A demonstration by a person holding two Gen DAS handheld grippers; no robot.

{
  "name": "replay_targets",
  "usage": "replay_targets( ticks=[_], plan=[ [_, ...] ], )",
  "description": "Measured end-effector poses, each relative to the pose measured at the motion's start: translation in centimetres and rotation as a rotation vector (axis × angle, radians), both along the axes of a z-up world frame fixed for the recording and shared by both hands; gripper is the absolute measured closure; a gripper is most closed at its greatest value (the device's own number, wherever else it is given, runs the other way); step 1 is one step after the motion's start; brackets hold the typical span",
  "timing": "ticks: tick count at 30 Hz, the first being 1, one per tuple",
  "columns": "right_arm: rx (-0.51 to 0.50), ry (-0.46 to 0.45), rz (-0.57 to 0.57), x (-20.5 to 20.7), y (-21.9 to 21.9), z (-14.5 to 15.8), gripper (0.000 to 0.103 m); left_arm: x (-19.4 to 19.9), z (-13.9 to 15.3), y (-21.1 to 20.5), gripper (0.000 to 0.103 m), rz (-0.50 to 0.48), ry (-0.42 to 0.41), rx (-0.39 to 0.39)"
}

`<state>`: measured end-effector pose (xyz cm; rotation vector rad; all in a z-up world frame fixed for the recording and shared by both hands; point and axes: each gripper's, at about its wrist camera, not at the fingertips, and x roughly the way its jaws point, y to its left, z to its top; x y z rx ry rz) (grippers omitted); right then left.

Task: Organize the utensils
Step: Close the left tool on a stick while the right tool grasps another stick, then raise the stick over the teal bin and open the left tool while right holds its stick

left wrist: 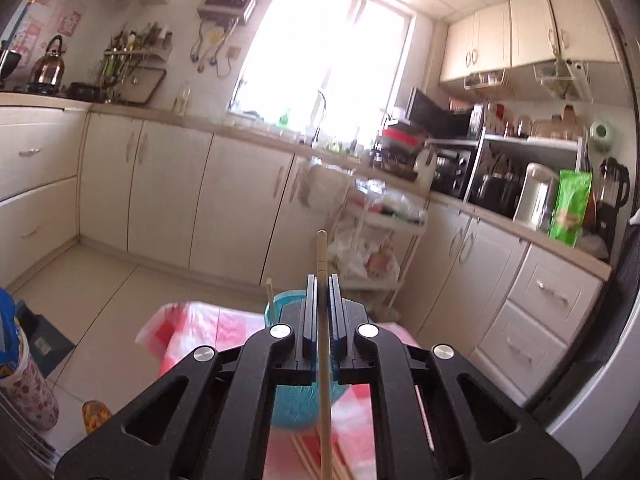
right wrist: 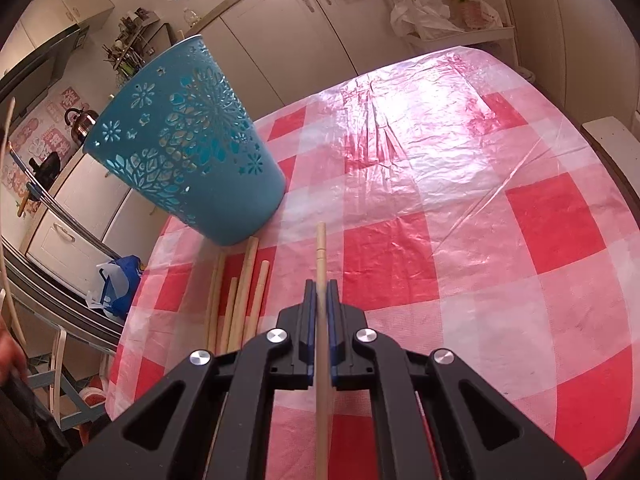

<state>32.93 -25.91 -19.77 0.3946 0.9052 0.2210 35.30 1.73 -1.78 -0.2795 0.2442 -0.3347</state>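
- Red-and-white checked plastic tablecloth is covering the table.
- Teal perforated plastic basket is standing near its left edge.
- Loose wooden chopsticks are lying beside the basket's base.
- Left gripper is clamping one pale wooden chopstick.
- Right gripper is pinching another wooden chopstick.

In the left wrist view the left gripper covers most of the blue basket, so only part of its rim and a patch of its wall show. The chopstick pinched in it runs off the bottom edge, its far end unseen. The loose chopsticks on the table are cut by the same edge. The window is washed out, and the small things on the sill are too blurred to tell.

In the right wrist view the right gripper hides the near ends of the spare chopsticks.
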Motion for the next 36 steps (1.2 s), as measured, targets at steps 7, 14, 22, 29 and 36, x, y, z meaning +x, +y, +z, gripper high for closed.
replay_targets(
  ticks=[7,14,22,29,36],
  plan=[
    [0.007,0.006,0.004,0.2,0.1,-0.4,0.097,3.8,4.2,-1.4,0.098,0.036,-0.148,-0.073],
    [0.039,0.014,0.001,0.2,-0.5,-0.5,0.097,8.0,4.0,-2.5,0.098,0.129,-0.203,-0.104],
    [0.07,0.019,0.003,0.2,-0.9,-0.6,0.097,11.7,0.0,-3.4,0.098,0.164,-0.113,-0.061],
    [0.085,0.022,-0.001,0.2,-1.1,-0.6,0.097,12.3,-2.0,-4.2,0.098,0.17,-0.085,-0.001],
    [0.091,0.027,-0.008,0.2,-1.2,-0.7,0.097,12.1,-3.7,-4.4,0.098,0.139,-0.032,0.041]
  ],
)
